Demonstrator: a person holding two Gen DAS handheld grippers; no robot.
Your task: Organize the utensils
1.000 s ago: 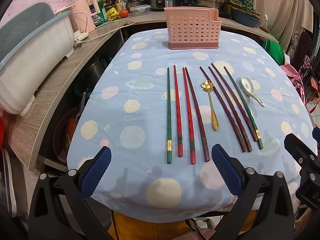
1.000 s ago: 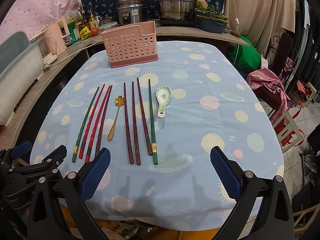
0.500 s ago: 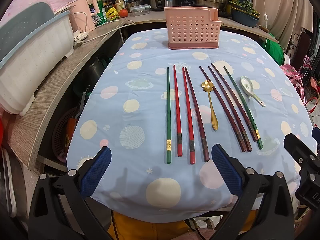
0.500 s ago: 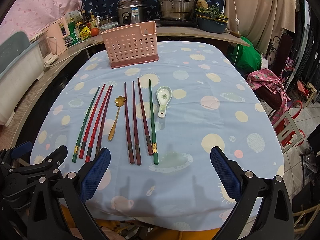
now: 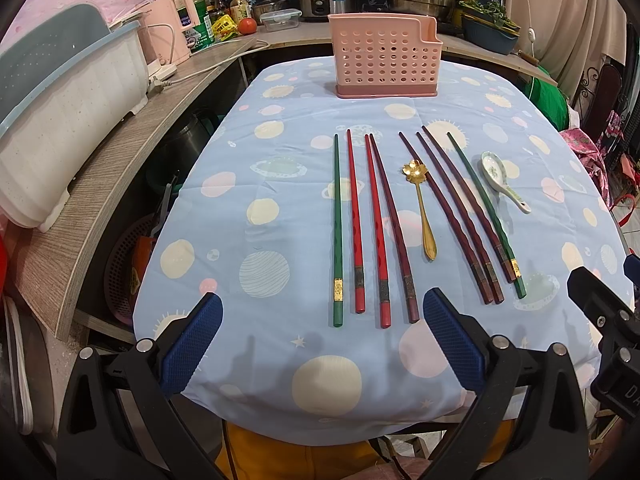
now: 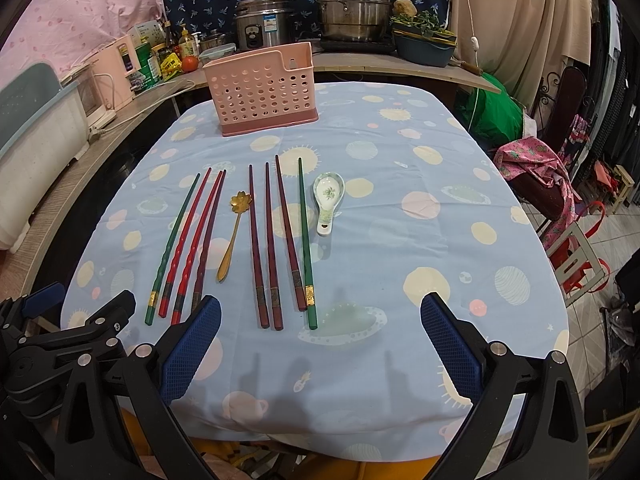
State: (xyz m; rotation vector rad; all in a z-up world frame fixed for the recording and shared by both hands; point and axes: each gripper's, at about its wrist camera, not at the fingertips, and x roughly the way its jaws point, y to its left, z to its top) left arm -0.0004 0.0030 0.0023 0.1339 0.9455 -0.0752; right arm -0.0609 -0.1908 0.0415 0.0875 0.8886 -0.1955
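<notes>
Poised level at the table's (image 5: 224, 364) 6 o'clock edge.
Left gripper (image 5: 322, 342) and right gripper (image 6: 320, 346) side by side, jaws wide, empty; chopsticks (image 5: 362, 224) toward 12 o'clock.

Kitchen clutter behind the table
A steel steamer pot (image 6: 352, 2) sits at twelve o'clock, a rice cooker (image 6: 262, 22) just left, a tomato (image 6: 190, 63) at eleven, a white bin (image 5: 60, 120) at nine.

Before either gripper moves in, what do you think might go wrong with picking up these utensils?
The chopsticks lie close together, so a gripper may catch two or nudge neighbours. The gold spoon lies flat and thin, hard to pinch off the soft tablecloth. The pink holder stands far back and might tip.
</notes>
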